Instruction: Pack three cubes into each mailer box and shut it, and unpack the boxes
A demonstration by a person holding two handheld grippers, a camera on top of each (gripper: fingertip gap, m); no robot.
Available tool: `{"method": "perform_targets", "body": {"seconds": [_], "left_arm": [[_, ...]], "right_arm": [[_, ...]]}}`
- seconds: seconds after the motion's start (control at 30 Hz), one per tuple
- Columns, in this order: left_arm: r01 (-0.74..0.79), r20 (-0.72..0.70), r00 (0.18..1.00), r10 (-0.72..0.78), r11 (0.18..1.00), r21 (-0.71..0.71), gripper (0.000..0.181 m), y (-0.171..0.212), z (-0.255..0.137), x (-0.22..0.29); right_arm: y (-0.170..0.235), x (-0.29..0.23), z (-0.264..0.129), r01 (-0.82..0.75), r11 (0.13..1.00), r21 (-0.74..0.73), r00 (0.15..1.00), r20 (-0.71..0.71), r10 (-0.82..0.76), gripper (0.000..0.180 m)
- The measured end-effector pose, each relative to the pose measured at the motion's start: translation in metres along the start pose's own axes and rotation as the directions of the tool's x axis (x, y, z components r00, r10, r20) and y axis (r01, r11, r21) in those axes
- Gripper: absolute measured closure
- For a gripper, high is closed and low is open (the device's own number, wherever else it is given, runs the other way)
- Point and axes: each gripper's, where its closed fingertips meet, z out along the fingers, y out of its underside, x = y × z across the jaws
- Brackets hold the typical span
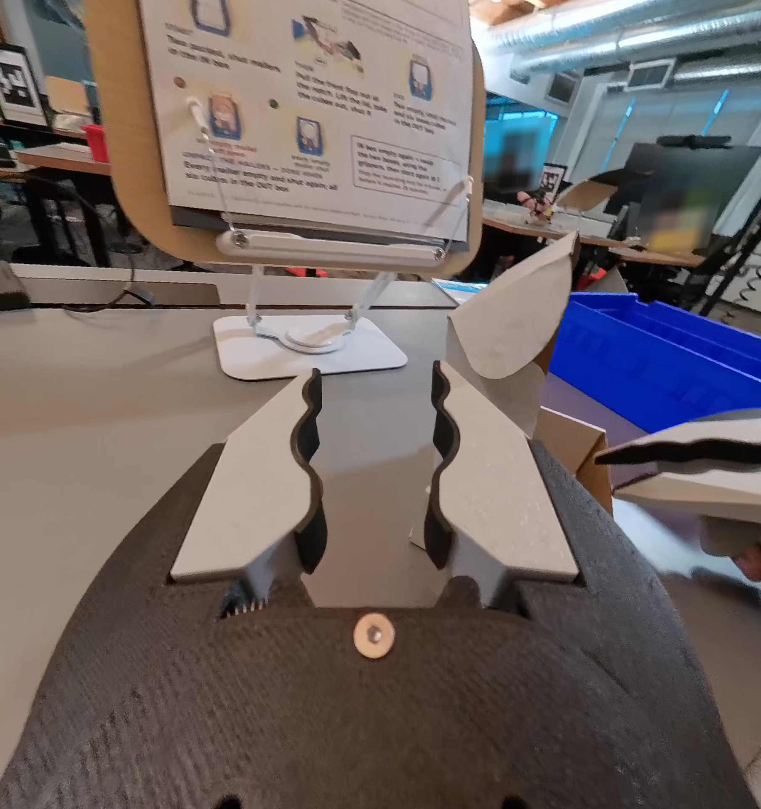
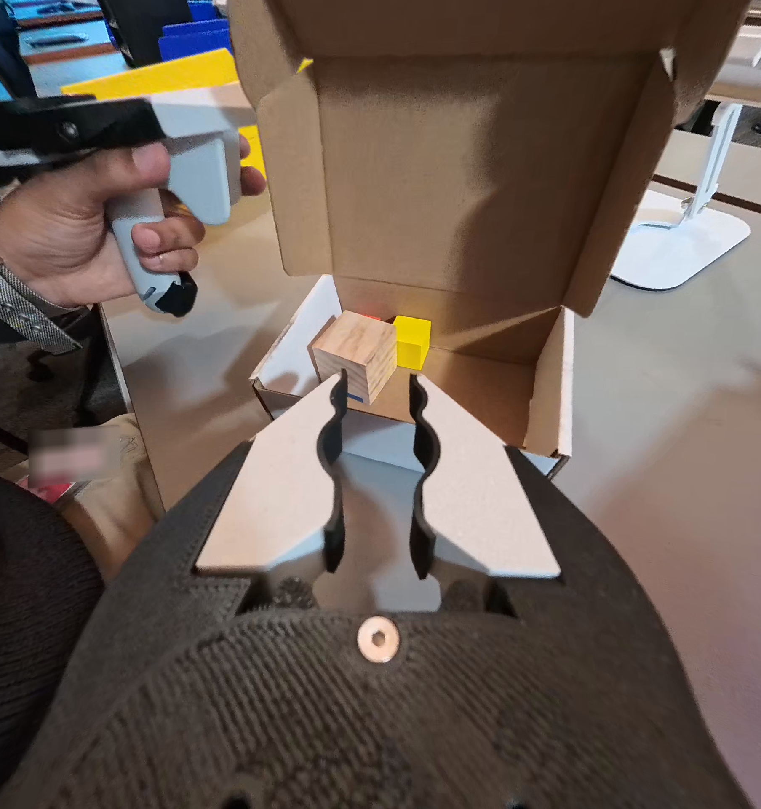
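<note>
An open cardboard mailer box [image 2: 549,394] stands on the table with its lid [image 2: 448,166] raised. Inside it a plain wooden cube [image 2: 359,354] sits at the back left, tilted, a yellow cube [image 2: 411,341] beside it, and a sliver of a red cube [image 2: 372,318] behind. My right gripper [image 2: 377,381] is open and empty, its tips just in front of the wooden cube over the box's front edge. My left gripper [image 1: 375,381] is open and empty over the bare table, left of the box's raised flap [image 1: 510,324]. The left gripper's body [image 2: 129,144] also shows in the right wrist view, held by a hand.
A white stand [image 1: 308,350] with an instruction sheet [image 1: 308,100] stands at the back of the table. A blue bin [image 1: 667,350] sits behind the box. A yellow bin [image 2: 159,79] is at the far left in the right wrist view. The right gripper's fingers [image 1: 693,442] show at the left view's right edge.
</note>
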Motion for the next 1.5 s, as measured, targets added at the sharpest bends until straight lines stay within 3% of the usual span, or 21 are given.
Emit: {"method": "perform_targets", "body": {"seconds": [0.23, 0.43, 0.53, 0.67, 0.83, 0.97, 1.07, 1.17, 1.5], "left_arm": [[-0.084, -0.031, 0.996, 0.082, 0.995, -0.052, 0.126, 0.011, 0.004, 0.008], [-0.186, -0.177, 0.972, 0.152, 0.964, -0.191, 0.133, 0.037, 0.007, 0.022], [-0.224, -0.212, 0.960, 0.183, 0.956, -0.189, 0.132, 0.037, 0.005, 0.023], [-0.253, -0.332, 0.926, 0.179, 0.948, -0.194, 0.116, 0.039, -0.004, 0.032], [-0.231, -0.466, 0.871, 0.156, 0.967, -0.108, 0.107, 0.035, -0.014, 0.053], [-0.260, -0.466, 0.865, 0.188, 0.961, -0.096, 0.100, 0.040, -0.006, 0.067], [-0.309, -0.443, 0.866, 0.234, 0.946, -0.103, 0.109, 0.049, 0.002, 0.067], [-0.257, -0.464, 0.865, 0.190, 0.963, -0.085, 0.132, 0.043, 0.003, 0.072], [-0.049, -0.416, 0.909, -0.019, 0.987, -0.154, 0.131, 0.034, 0.009, 0.059]], "right_arm": [[0.000, -0.006, 0.000, 0.007, 1.000, 0.001, 0.999, 0.038, -0.007, 0.169], [-0.014, -0.008, -0.006, 0.014, 0.997, 0.074, 0.999, 0.050, -0.018, 0.179], [-0.018, -0.007, -0.008, 0.007, 0.995, 0.099, 0.999, 0.050, -0.012, 0.179], [-0.009, -0.005, -0.004, -0.005, 0.998, 0.057, 0.999, 0.046, 0.002, 0.177], [-0.004, -0.004, -0.001, 0.009, 0.999, 0.032, 0.999, 0.039, -0.010, 0.176], [-0.001, -0.006, 0.001, 0.016, 1.000, 0.020, 0.999, 0.043, -0.017, 0.176], [-0.001, -0.009, 0.002, 0.014, 1.000, 0.016, 0.999, 0.053, -0.015, 0.176], [0.001, -0.011, 0.003, 0.023, 1.000, 0.006, 0.998, 0.055, -0.024, 0.176], [0.014, -0.022, 0.009, 0.100, 0.993, -0.063, 0.992, 0.078, -0.095, 0.180]]}}
